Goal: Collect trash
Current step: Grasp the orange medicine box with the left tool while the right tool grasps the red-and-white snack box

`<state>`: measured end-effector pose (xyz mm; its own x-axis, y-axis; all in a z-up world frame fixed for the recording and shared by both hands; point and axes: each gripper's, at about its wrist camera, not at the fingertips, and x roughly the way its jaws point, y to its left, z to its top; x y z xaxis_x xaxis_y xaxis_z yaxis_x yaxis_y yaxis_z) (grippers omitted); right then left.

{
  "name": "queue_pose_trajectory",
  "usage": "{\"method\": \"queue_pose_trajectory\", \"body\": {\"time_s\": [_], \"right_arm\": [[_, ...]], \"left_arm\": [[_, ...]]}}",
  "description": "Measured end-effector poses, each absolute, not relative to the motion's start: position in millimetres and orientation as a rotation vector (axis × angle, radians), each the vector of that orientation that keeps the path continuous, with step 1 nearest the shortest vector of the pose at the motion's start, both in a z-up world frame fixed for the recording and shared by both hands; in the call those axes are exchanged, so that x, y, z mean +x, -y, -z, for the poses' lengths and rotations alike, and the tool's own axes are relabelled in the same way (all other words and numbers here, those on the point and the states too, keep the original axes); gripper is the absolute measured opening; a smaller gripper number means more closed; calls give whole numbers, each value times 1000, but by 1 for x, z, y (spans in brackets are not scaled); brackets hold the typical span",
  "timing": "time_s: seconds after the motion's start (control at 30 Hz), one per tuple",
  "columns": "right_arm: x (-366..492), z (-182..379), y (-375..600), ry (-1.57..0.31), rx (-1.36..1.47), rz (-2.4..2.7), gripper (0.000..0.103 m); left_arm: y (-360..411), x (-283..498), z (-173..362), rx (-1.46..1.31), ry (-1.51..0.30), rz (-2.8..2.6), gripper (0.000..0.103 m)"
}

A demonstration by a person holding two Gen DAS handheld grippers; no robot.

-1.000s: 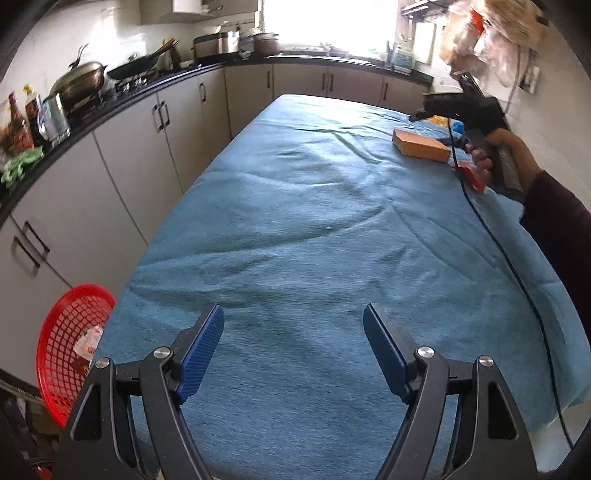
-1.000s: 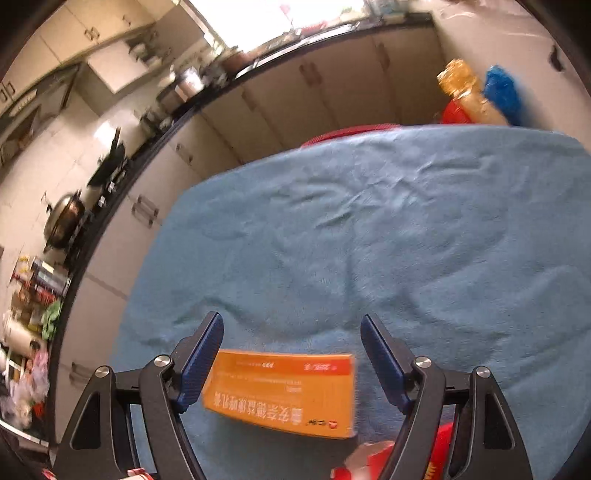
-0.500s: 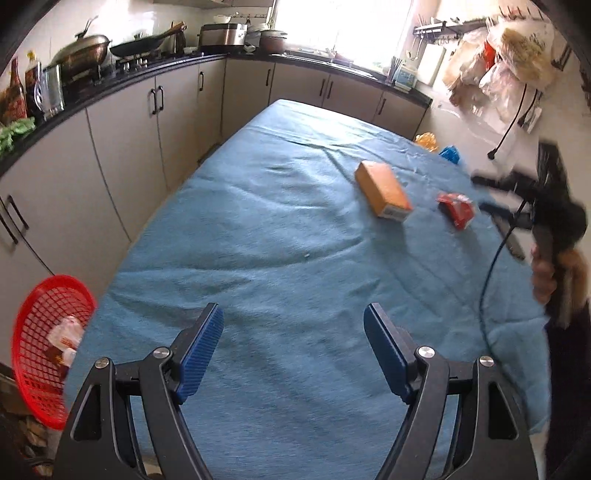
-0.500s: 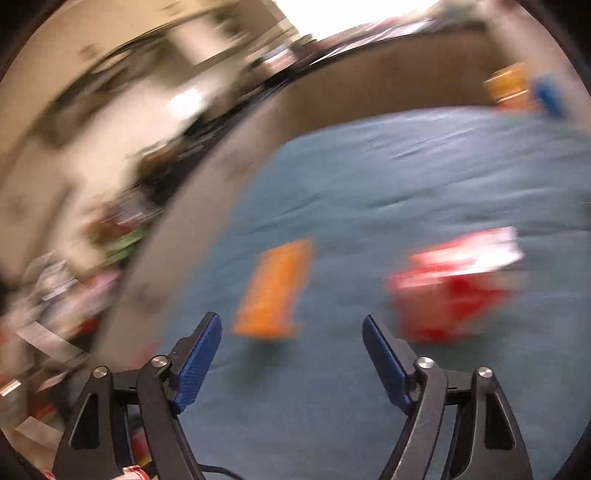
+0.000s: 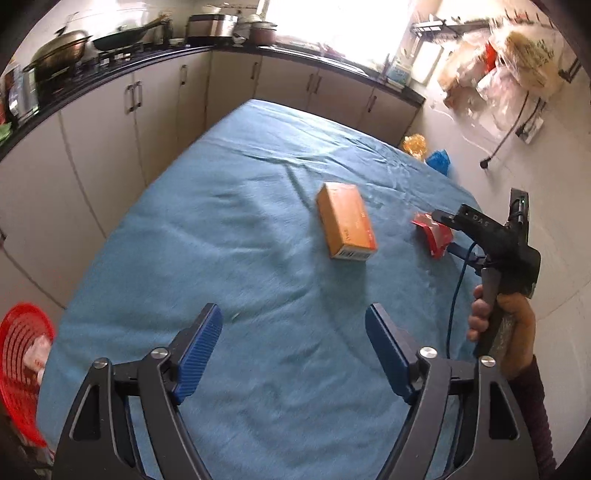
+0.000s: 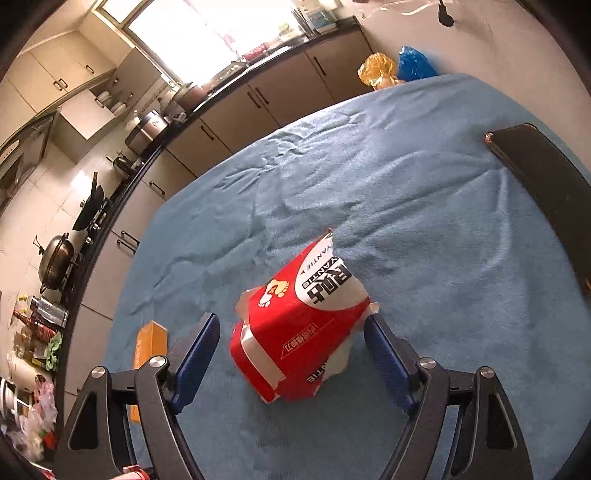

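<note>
step: we line up the right tool (image 6: 291,354) on the red pack (image 6: 301,332) lying on the worktop (image 5: 221,229), pads apart, not pressing | left tool (image 5: 293,350) empty, jaws opening | box (image 5: 345,225) lies beside | next: close, carry to basket (image 5: 18,373)

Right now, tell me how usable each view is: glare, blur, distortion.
Left wrist view: the window is blown out white, fisheye bends the cabinets, and the orange box is slightly soft. Right wrist view: the same window glare at the top, but the red packet between the right tongs is sharp, its print legible.
</note>
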<state>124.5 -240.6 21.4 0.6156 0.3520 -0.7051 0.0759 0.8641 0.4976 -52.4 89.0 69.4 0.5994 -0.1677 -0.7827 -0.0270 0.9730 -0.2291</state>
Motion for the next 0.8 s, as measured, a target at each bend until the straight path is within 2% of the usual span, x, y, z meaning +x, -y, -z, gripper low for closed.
{"method": "queue_pose_trajectory", "body": {"time_s": [0.1, 0.17, 0.2, 0.33, 0.57, 0.7, 0.73, 0.8], "right_arm": [[128, -22, 232, -885, 468, -166, 85], [130, -21, 228, -881, 418, -156, 76], [130, -21, 228, -879, 400, -142, 60], [129, -19, 238, -871, 419, -173, 56], [127, -15, 242, -863, 438, -191, 56], [126, -15, 245, -859, 435, -198, 56], [125, -15, 245, -857, 435, -198, 56], [125, -15, 246, -854, 436, -201, 56]], "left_arm": [[-74, -26, -63, -211, -949, 82, 82], [-64, -9, -58, -210, -960, 100, 82], [-58, 1, -54, -207, -967, 102, 82], [-38, 32, -44, -176, -980, 92, 82], [-4, 77, -28, -18, -1005, 57, 82], [-1, 87, -19, -22, -1029, 39, 82], [0, 89, -17, -23, -1039, 37, 80], [1, 87, -15, -1, -1035, 14, 48]]}}
